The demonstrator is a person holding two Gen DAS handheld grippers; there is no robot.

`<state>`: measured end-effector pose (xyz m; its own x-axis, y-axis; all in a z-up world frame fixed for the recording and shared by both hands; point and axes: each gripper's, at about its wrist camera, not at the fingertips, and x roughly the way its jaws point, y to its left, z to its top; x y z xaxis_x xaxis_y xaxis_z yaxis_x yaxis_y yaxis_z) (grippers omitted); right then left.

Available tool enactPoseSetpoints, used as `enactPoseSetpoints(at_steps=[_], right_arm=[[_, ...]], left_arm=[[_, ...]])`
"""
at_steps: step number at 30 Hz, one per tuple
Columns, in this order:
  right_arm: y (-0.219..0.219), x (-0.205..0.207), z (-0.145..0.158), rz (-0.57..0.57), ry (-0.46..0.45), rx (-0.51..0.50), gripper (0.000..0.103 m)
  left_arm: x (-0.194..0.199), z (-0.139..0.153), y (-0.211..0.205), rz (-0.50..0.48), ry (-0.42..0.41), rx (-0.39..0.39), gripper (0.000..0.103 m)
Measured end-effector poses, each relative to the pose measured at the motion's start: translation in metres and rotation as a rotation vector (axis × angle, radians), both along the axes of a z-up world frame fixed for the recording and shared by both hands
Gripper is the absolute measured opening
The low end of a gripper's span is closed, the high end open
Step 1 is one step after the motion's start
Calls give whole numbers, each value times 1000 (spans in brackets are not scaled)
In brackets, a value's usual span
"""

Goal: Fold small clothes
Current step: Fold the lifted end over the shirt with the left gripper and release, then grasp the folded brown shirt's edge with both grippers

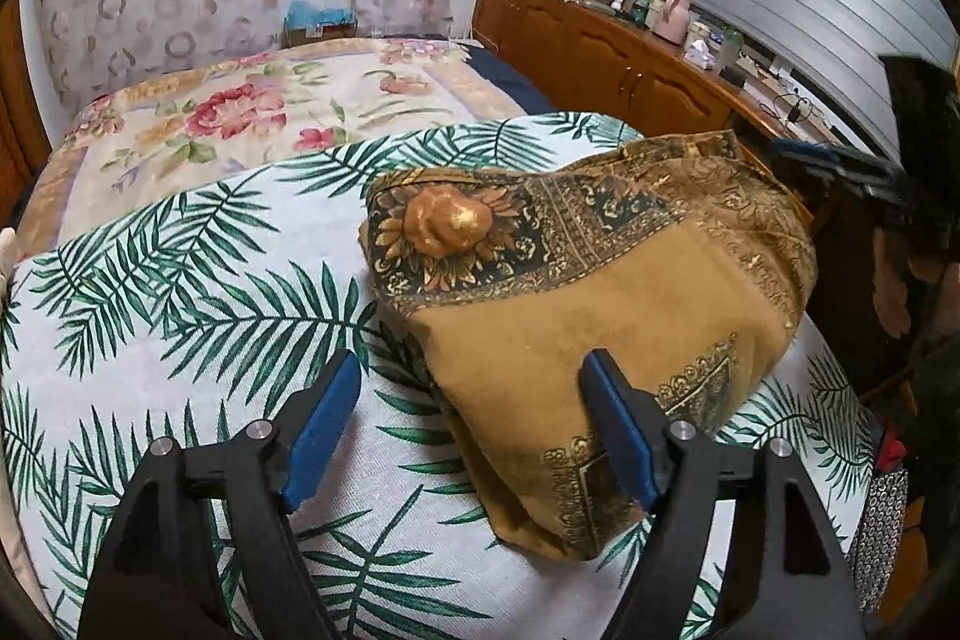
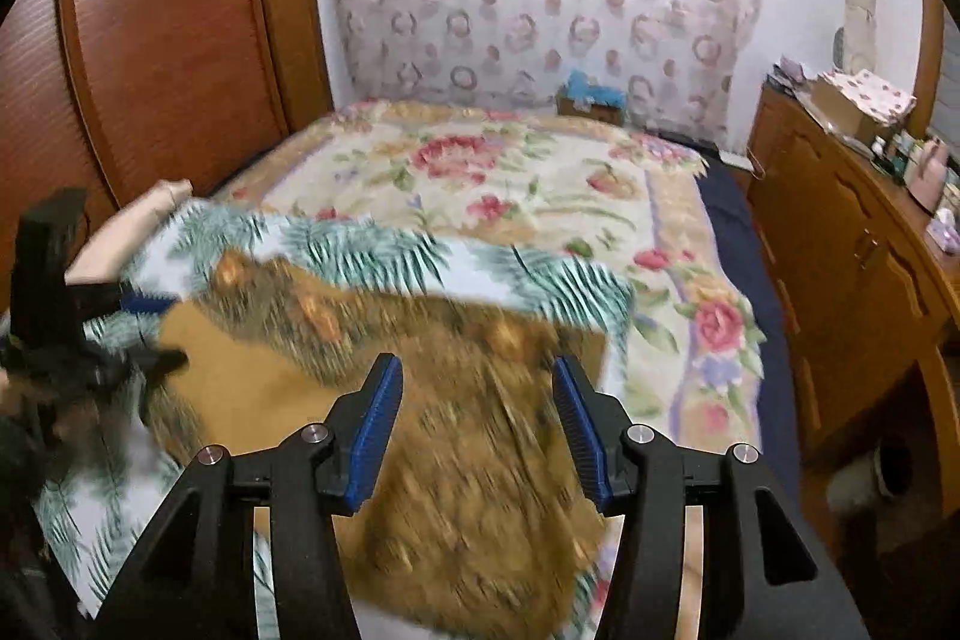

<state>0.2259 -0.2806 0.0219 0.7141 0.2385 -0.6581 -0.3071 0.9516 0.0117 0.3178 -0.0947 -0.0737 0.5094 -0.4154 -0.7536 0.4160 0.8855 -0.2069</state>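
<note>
A folded ochre cloth with dark gold-patterned borders (image 1: 600, 292) lies on a palm-leaf sheet (image 1: 180, 316) on the bed. My left gripper (image 1: 474, 370) is open and empty, its right finger over the cloth's near edge, its left finger over the sheet. In the right wrist view the same cloth (image 2: 456, 460) is blurred by motion. My right gripper (image 2: 474, 370) is open and empty just above it. The left gripper also shows at the left edge of the right wrist view (image 2: 138, 334). The right gripper shows at the right edge of the left wrist view (image 1: 840, 166).
A floral bedspread (image 1: 252, 112) covers the far half of the bed. A wooden dresser (image 1: 630, 64) with bottles and boxes runs along the right. A wooden wardrobe (image 2: 162, 22) stands at the left. A small box (image 2: 591, 97) sits by the patterned curtain.
</note>
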Motion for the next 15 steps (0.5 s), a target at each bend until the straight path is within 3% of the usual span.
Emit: enactPoseSetpoints(at_steps=[5,10,12,14,15], right_arm=[[-7,3,-3,-29,49,-11,54],[-4,23,0,-31,57,36,54],[-2,30,-2,-31,58,41,46],[0,35,-7,-32,55,33,15],[1,37,-8,-23,50,32,11]], left_arm=[[2,-17,-5,-6,35,22,79],[-5,-18,-8,1,-21,49,82],[-6,-20,-9,2,-29,55,83],[-6,-20,-9,2,-29,56,83],[-7,-20,-9,3,-28,54,83]])
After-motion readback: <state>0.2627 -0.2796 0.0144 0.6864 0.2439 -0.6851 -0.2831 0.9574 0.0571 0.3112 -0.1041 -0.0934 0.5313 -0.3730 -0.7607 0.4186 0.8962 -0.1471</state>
